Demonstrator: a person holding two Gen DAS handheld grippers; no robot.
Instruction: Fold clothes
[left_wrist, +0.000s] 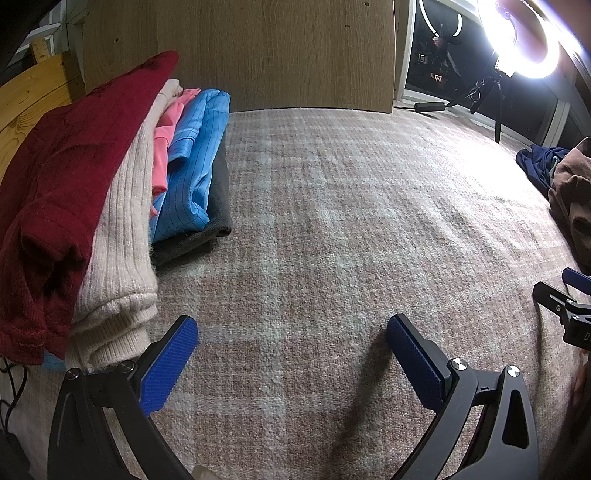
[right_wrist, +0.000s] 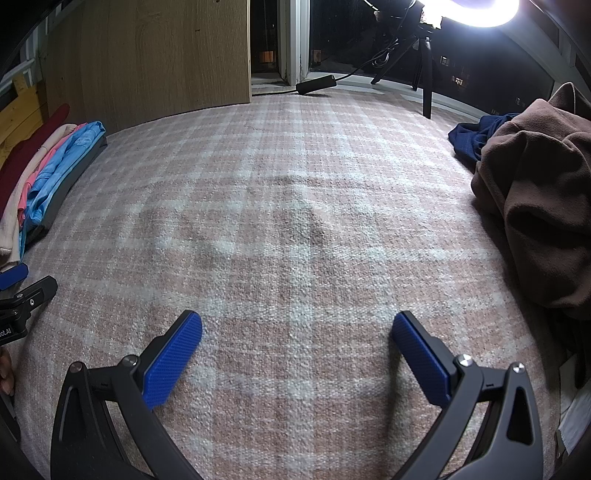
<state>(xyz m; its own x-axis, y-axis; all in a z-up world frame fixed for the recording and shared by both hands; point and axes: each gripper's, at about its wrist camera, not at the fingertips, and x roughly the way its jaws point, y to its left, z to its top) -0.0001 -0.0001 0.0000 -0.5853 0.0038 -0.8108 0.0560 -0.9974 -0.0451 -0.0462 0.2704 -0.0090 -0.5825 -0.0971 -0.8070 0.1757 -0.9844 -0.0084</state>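
Observation:
A stack of folded clothes (left_wrist: 110, 192) lies on the plaid blanket at the left: dark red on top, then cream ribbed knit, pink, light blue and dark grey. The same stack (right_wrist: 48, 173) shows at the left edge of the right wrist view. Unfolded clothes lie at the right: a brown garment (right_wrist: 535, 206) and a navy one (right_wrist: 469, 136) behind it. My left gripper (left_wrist: 291, 328) is open just right of the stack's near corner, with nothing between its blue pads. My right gripper (right_wrist: 297, 325) is open and empty over bare blanket, left of the brown garment.
A plaid pink-and-white blanket (right_wrist: 280, 229) covers the surface. A wooden panel (left_wrist: 240, 51) stands at the back. A bright ring light (left_wrist: 517, 40) on a tripod stands at the back right by a dark window. Each gripper shows at the edge of the other's view.

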